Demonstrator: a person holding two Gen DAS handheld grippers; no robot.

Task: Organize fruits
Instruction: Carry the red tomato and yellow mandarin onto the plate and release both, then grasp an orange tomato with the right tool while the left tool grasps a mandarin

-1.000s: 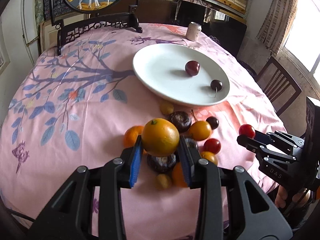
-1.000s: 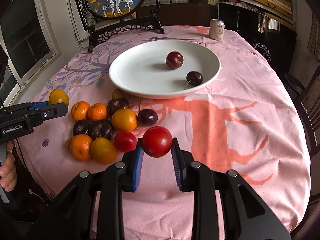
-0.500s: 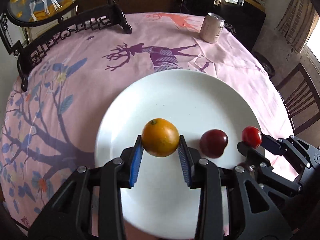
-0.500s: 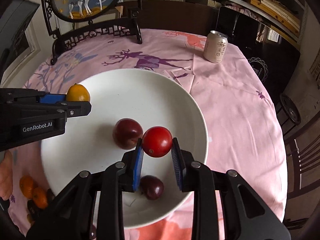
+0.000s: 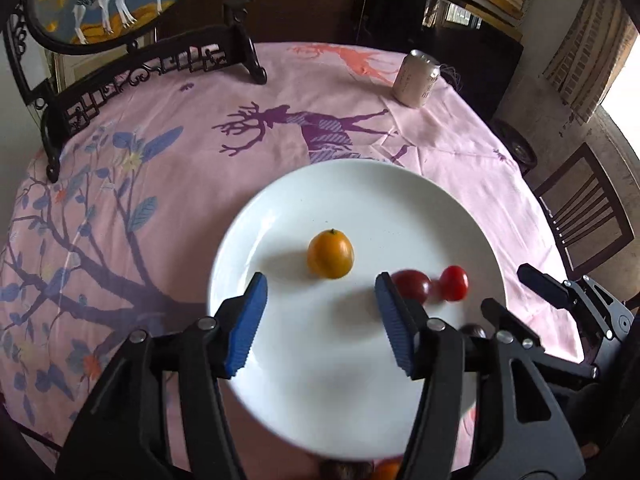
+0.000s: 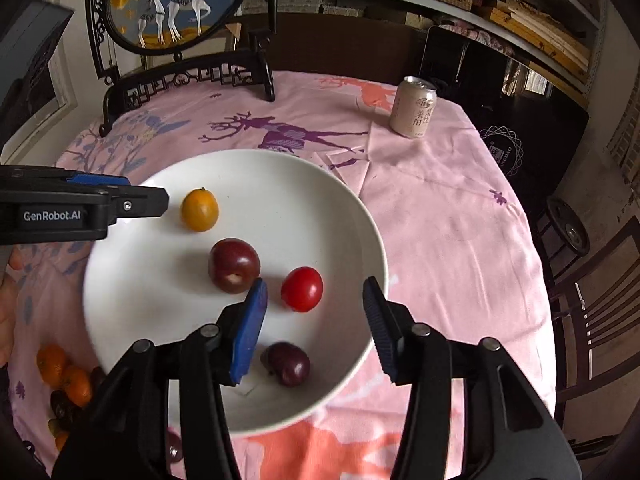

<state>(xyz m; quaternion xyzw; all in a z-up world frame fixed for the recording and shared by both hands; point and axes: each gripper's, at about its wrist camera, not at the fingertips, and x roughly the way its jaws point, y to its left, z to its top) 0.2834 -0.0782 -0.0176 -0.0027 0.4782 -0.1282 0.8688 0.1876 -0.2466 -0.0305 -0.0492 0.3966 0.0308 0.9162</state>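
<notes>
Both grippers hang over the white plate (image 6: 352,216), and each stands released with nothing between its blue pads. The left gripper (image 5: 320,300) is spread wide above the plate's near half; the orange fruit (image 5: 330,254) sits on the plate just beyond its fingertips, apart from both pads. The right gripper (image 6: 314,304) is likewise spread, and the red tomato (image 6: 302,289) rests on the plate between and slightly beyond its pads, touching neither.

Also on the plate: a large dark plum (image 6: 234,266) just left of the tomato (its pale blossom end faces the camera), and a smaller dark plum (image 6: 289,363) nearer the plate's front rim, partly behind the right gripper's left pad.

Off the plate, by its front-left rim, a cluster of oranges and dark fruits (image 6: 66,384) lies on the pink tablecloth (image 6: 452,232) covering the counter. Beyond the plate's far-right rim a drinks can (image 6: 414,107) stands upright. Beyond the far-left rim stands a dark carved screen stand (image 6: 188,76) holding a round picture of deer.
</notes>
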